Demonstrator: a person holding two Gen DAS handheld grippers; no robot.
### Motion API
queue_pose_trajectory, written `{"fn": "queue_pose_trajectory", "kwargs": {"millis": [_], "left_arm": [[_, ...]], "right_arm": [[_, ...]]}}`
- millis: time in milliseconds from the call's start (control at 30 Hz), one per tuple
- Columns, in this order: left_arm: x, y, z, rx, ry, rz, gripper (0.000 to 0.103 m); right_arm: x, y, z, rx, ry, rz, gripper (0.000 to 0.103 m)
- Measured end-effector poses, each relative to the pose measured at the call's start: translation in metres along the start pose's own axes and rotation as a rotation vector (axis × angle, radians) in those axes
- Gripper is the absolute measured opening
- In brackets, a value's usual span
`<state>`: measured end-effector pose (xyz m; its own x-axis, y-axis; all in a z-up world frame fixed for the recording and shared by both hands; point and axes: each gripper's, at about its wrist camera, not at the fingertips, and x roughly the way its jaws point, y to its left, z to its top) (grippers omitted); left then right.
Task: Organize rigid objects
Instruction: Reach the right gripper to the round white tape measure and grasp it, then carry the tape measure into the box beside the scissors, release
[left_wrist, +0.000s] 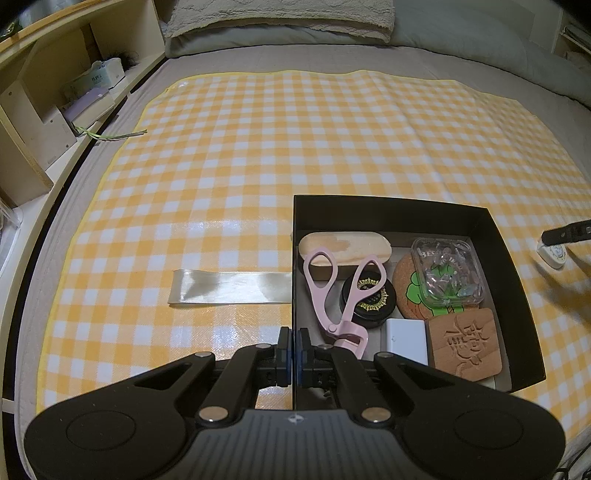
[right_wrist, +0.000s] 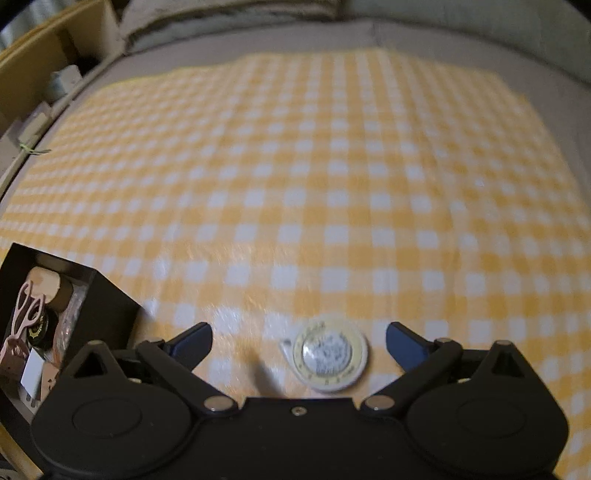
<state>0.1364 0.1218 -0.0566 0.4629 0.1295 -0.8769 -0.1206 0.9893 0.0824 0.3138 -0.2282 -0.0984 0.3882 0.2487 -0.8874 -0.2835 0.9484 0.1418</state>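
While the round white case (right_wrist: 330, 355) lies flat on the checked cloth (right_wrist: 332, 184), it's framed between the right gripper (right_wrist: 299, 341)'s spread fingers, untouched on both sides. Over at the black box (left_wrist: 517, 295), its left wall is pinched by the left gripper (left_wrist: 294, 341)'s clenched fingers.

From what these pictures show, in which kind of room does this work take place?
Most likely a bedroom: the yellow checked cloth is spread over a bed, with a pillow at its far end and a wooden bedside shelf holding small items.
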Motion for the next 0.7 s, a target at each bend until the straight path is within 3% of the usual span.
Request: {"fn": "queue_pose_trajectory", "kwargs": {"millis": [100,167,400,533,700], "left_arm": [[0.000,0.000,0.000,0.000,0.000,0.000,0.002],[0.000,0.000,0.000,-0.001,0.000,0.000,0.002],[0.000,0.000,0.000,0.001,0.000,0.001,0.002],[0.000,-0.001,0.000,0.001,0.000,0.001,0.002],[0.000,-0.001,0.000,0.000,0.000,0.000,0.002]], "right_arm": [[0.010,-0.010,-0.003,0.031,0.037,-0.001,0.092],[0.017,-0.017,-0.005,0.064,0.053,0.005,0.085],[0.030,-0.035,-0.009,0.029,0.072,-0.060,0.071],[0.039,-0.012,-0.007,-0.033,0.068,-0.099,0.061],[0.034,0.017,-0.001,-0.077,0.036,-0.078,0.061]]}}
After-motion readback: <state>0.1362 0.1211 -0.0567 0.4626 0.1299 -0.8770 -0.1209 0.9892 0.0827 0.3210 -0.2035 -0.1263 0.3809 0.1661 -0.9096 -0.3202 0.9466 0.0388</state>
